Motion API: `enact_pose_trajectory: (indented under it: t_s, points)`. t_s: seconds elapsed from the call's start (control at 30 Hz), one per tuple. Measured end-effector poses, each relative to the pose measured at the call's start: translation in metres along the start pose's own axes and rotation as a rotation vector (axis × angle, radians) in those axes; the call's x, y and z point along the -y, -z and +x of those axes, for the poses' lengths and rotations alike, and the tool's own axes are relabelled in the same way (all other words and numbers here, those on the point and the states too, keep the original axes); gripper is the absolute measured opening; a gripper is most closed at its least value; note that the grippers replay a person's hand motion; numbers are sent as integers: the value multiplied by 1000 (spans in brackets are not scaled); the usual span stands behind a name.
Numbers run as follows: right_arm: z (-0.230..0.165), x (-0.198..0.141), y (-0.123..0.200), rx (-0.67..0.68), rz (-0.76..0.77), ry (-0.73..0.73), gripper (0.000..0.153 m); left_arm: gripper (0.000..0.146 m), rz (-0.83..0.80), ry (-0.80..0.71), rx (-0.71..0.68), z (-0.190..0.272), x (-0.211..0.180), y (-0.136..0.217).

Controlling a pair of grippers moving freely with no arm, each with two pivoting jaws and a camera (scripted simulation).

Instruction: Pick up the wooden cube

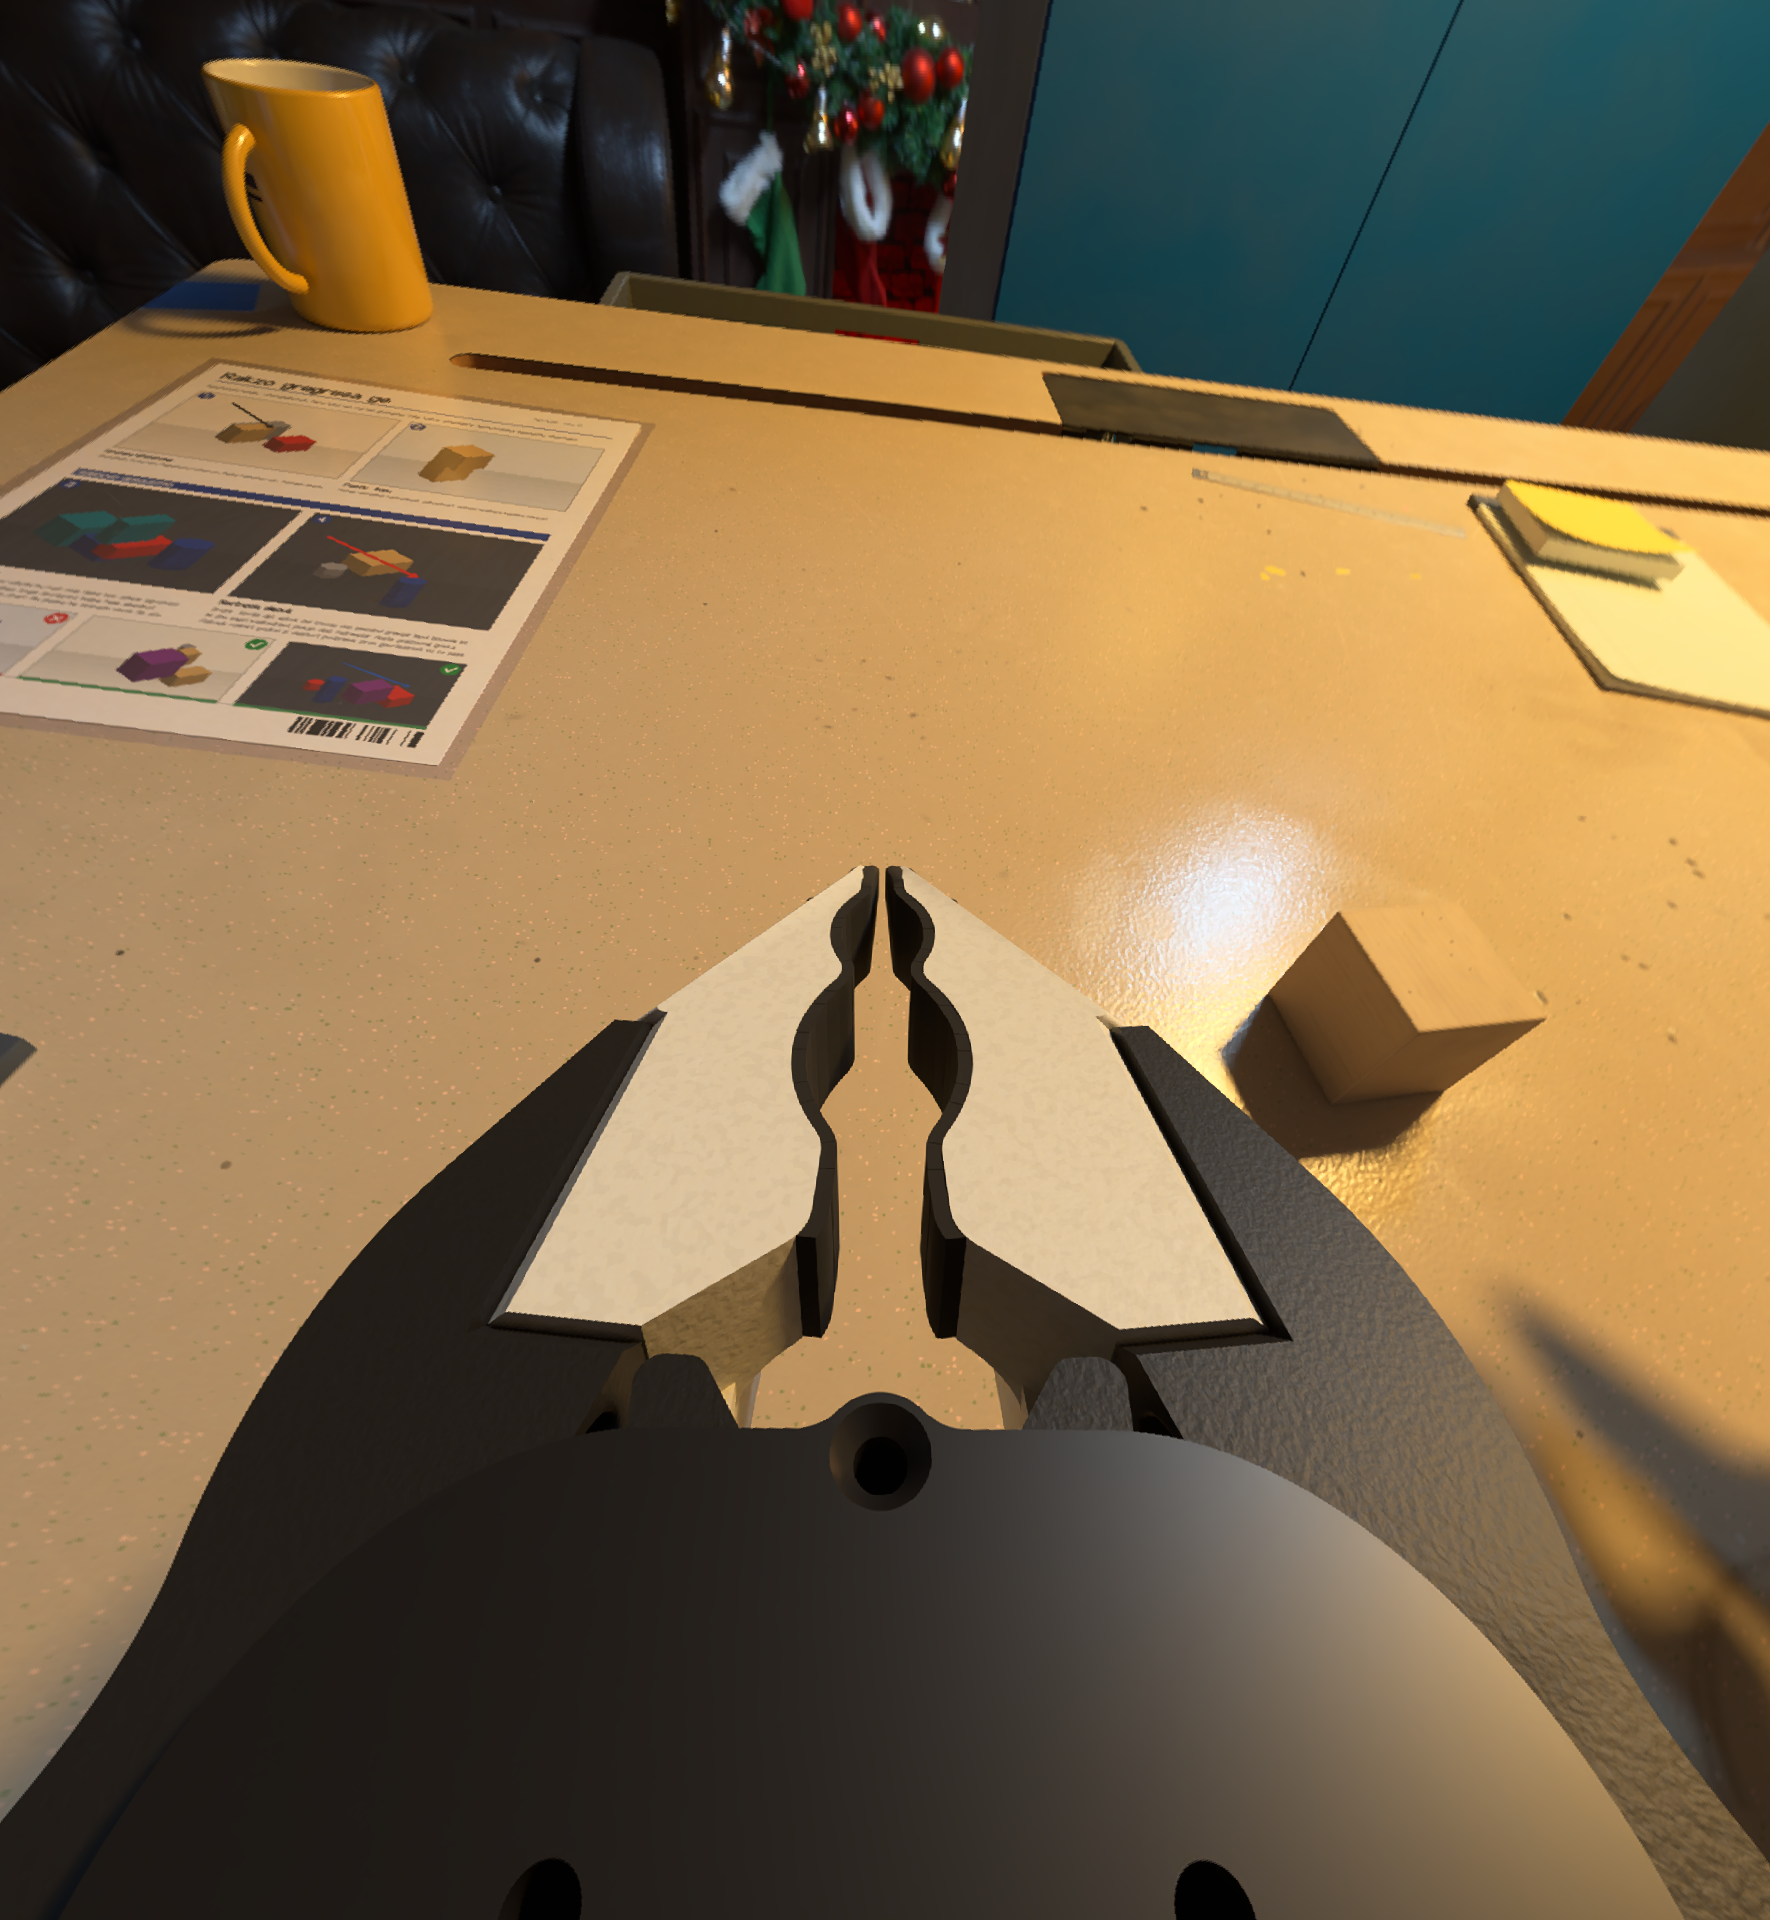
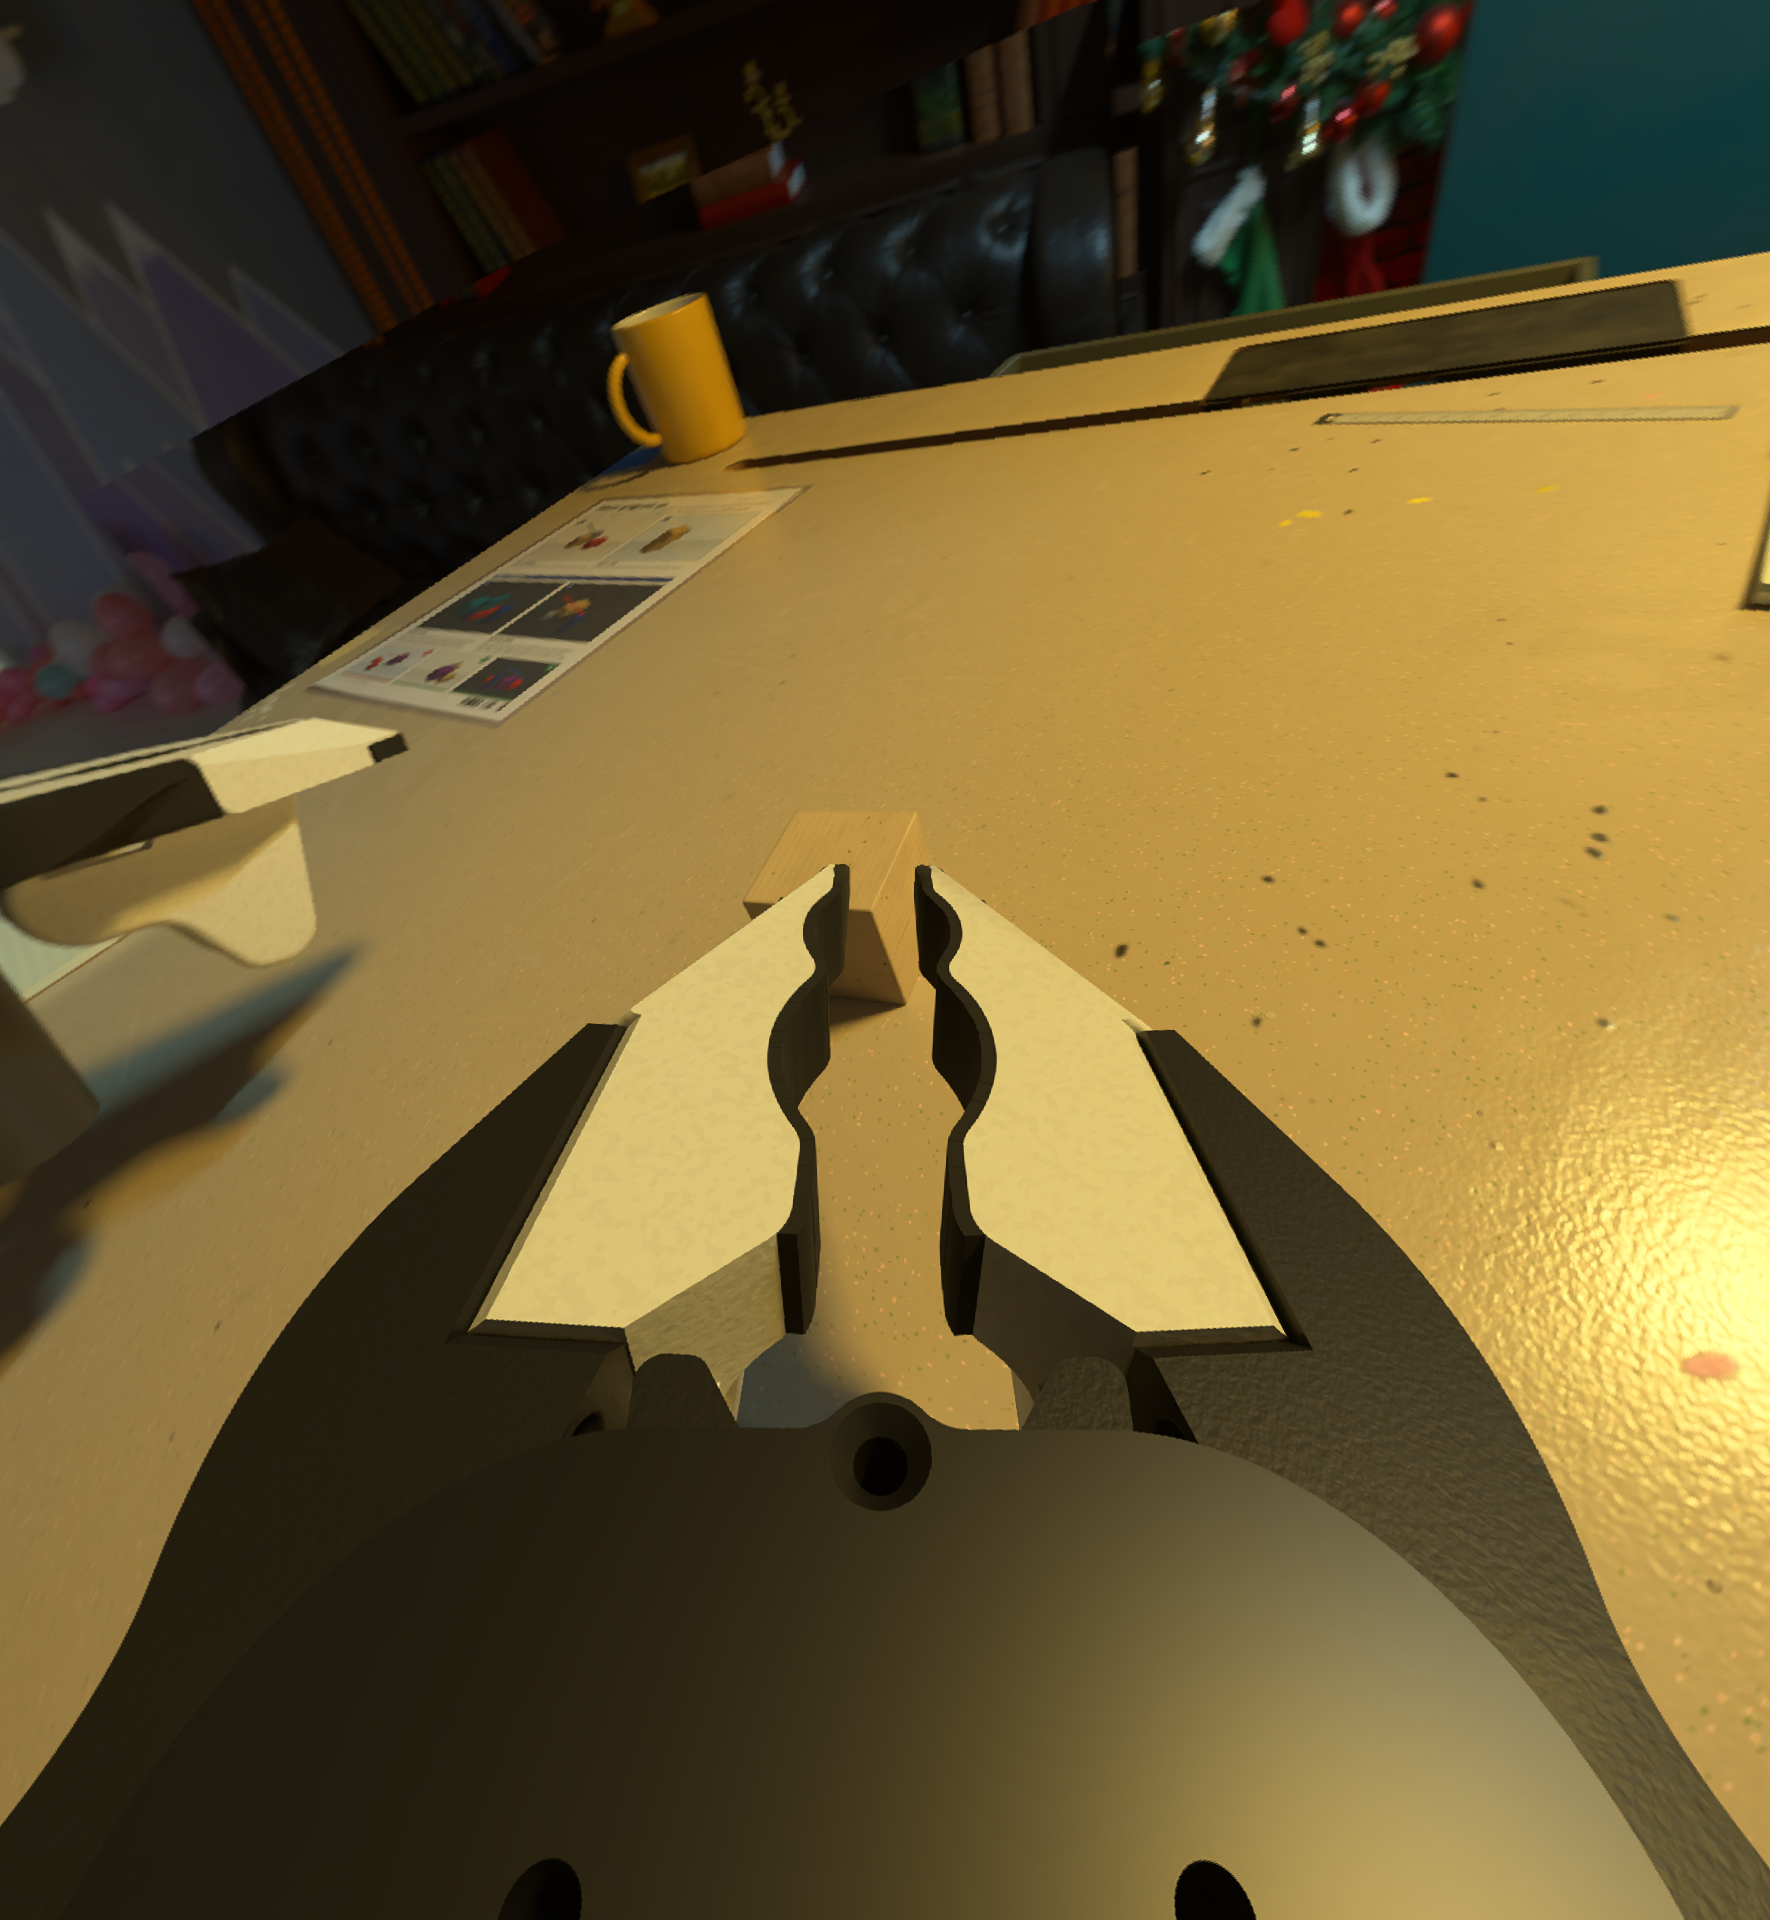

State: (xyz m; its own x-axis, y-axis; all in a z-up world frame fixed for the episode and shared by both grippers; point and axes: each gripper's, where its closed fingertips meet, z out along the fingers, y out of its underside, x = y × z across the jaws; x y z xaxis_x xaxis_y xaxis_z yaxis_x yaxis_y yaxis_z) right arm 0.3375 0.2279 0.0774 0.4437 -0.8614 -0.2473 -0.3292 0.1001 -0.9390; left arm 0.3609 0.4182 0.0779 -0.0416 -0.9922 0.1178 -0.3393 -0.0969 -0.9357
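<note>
The wooden cube (image 1: 1400, 1008) rests on the tan table (image 1: 860, 675), to the right of my left gripper (image 1: 879, 875). The left gripper is shut and empty, its tips almost touching. In the right wrist view the cube (image 2: 860, 862) lies just beyond and below my right gripper (image 2: 879, 875). That gripper is open by a narrow gap and holds nothing. Its left finger covers the cube's left part, and one cube corner shows between the fingers. The left gripper's finger (image 2: 268, 764) also shows at the left of the right wrist view.
A yellow mug (image 1: 320, 197) stands at the far left corner, also in the right wrist view (image 2: 683, 379). A printed sheet (image 1: 237, 561) lies near it. A notepad (image 1: 1670, 613) with yellow sticky notes (image 1: 1587, 530) lies far right. A long slot (image 1: 756, 390) runs along the back.
</note>
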Motion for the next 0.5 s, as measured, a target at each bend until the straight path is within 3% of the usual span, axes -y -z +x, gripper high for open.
enact_pose_trajectory:
  t_s: [0.13,0.23,0.3,0.37,0.43,0.5]
  points:
    - [-3,-5,12,181,-111,48,20,5,-48,-99,63,-6,2,5]
    - [10,-19,45,320,-303,179,42,34,-15,-124,204,-15,23,34]
    - [40,-25,73,347,-408,301,50,38,61,-117,206,4,45,61]
    - [80,-23,102,312,-411,395,58,38,102,-74,54,55,59,81]
    - [124,-11,127,237,-321,462,59,38,86,-16,-201,131,58,89]
    - [164,-1,148,181,-232,438,59,39,-14,-10,-427,209,41,84]
